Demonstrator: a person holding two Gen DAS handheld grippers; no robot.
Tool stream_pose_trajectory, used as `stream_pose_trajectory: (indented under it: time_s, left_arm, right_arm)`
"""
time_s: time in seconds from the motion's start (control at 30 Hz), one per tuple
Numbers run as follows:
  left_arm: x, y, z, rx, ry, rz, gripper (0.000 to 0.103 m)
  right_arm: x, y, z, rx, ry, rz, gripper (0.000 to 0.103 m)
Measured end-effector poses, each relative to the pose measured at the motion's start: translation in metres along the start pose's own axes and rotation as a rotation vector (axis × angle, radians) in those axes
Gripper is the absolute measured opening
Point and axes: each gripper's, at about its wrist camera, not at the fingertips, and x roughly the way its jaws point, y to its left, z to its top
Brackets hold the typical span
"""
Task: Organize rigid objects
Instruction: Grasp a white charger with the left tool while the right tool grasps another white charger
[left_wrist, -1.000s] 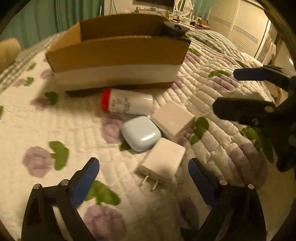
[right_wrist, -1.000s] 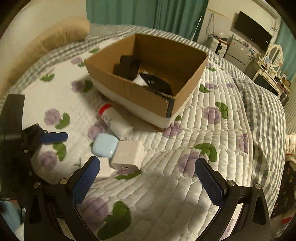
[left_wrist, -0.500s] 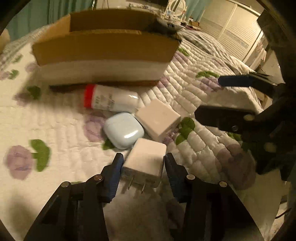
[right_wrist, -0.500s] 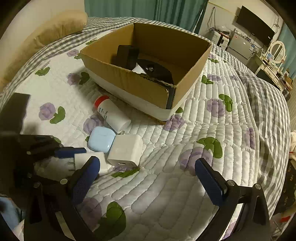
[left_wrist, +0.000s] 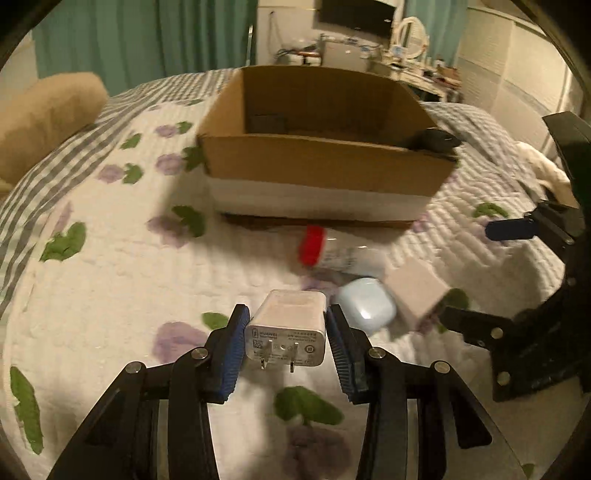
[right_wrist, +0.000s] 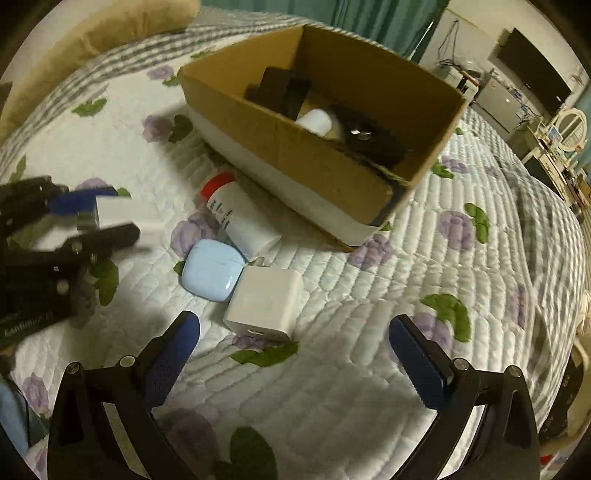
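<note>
My left gripper (left_wrist: 284, 332) clamps a white two-prong charger (left_wrist: 286, 334) between its blue pads (left_wrist: 234, 345), prongs facing back toward the camera, lifted clear of the floral quilt (left_wrist: 110, 280). Ahead of those fingers sits the open cardboard box (left_wrist: 321, 162), with a red-capped white bottle (left_wrist: 332, 253) lying on its side between fingertips and box. Just right of the right pad rests a pale blue earbud case (left_wrist: 365, 304), and beyond it a second white charger block (left_wrist: 417, 291), blurred in this view.

My right gripper (right_wrist: 293, 339) hangs with its fingers spread wide, holding nothing. The second charger block (right_wrist: 264, 304) lies just ahead of the gap, nearer the left finger, touching the earbud case (right_wrist: 212, 269), which in turn sits against the bottle (right_wrist: 240, 216). Farther ahead, the box (right_wrist: 295, 147) holds dark objects (right_wrist: 280, 92) and a white rounded item (right_wrist: 314, 120). Far left of these fingers, the left gripper (right_wrist: 96, 214) appears with its charger (right_wrist: 114, 214), motion-blurred.
</note>
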Motion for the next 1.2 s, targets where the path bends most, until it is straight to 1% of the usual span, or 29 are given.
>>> stream_pose_trajectory:
  time_s: [0.07, 0.17, 0.33, 0.4, 0.5, 0.53, 0.6, 0.67, 0.77, 0.87, 0.93, 0.97, 1.0, 1.1, 1.2]
  left_arm:
    - [0.003, 0.004, -0.003, -0.009, 0.01, 0.018, 0.044]
    - [0.006, 0.006, -0.004, -0.009, 0.019, 0.024, 0.043]
    - [0.007, 0.002, -0.006, 0.01, 0.019, 0.036, 0.043]
    - [0.008, 0.002, -0.006, 0.009, 0.021, 0.036, 0.043]
    - [0.008, 0.003, -0.007, 0.011, 0.023, 0.039, 0.043]
    - [0.008, 0.003, -0.006, 0.012, 0.024, 0.039, 0.043]
    - [0.008, 0.003, -0.007, 0.012, 0.023, 0.041, 0.043]
    - [0.009, 0.004, -0.006, 0.01, 0.025, 0.04, 0.043]
    - [0.011, 0.004, -0.006, 0.008, 0.026, 0.041, 0.043]
    - [0.011, 0.005, -0.005, 0.009, 0.026, 0.041, 0.043]
    - [0.012, 0.005, -0.005, 0.008, 0.026, 0.04, 0.043]
    - [0.012, 0.006, -0.004, 0.008, 0.026, 0.04, 0.043]
    - [0.011, 0.006, -0.004, 0.009, 0.025, 0.039, 0.043]
    - [0.009, 0.006, -0.003, 0.015, 0.022, 0.042, 0.043]
    - [0.004, 0.006, 0.0, 0.02, 0.011, 0.044, 0.043]
  right_arm:
    - [0.008, 0.003, 0.003, -0.011, 0.031, -0.004, 0.102]
    - [0.017, 0.006, 0.005, -0.021, 0.068, 0.001, 0.097]
    - [0.034, 0.012, 0.01, -0.044, 0.134, 0.009, 0.092]
    - [0.042, 0.013, 0.012, -0.05, 0.158, 0.006, 0.084]
    - [0.052, 0.016, 0.015, -0.064, 0.189, -0.005, 0.077]
    - [0.053, 0.017, 0.016, -0.069, 0.191, -0.011, 0.075]
    - [0.054, 0.018, 0.016, -0.076, 0.195, -0.038, 0.067]
    - [0.058, 0.019, 0.017, -0.076, 0.205, -0.05, 0.064]
    - [0.064, 0.02, 0.023, -0.067, 0.204, -0.043, 0.063]
    - [0.071, 0.018, 0.036, -0.046, 0.196, -0.026, 0.063]
    - [0.079, 0.017, 0.044, -0.035, 0.21, -0.018, 0.063]
    - [0.084, 0.017, 0.046, -0.034, 0.221, -0.021, 0.06]
    - [0.087, 0.018, 0.047, -0.037, 0.231, -0.016, 0.052]
    - [0.087, 0.019, 0.049, -0.051, 0.221, -0.022, 0.052]
    - [0.073, 0.022, 0.047, -0.05, 0.183, -0.019, 0.051]
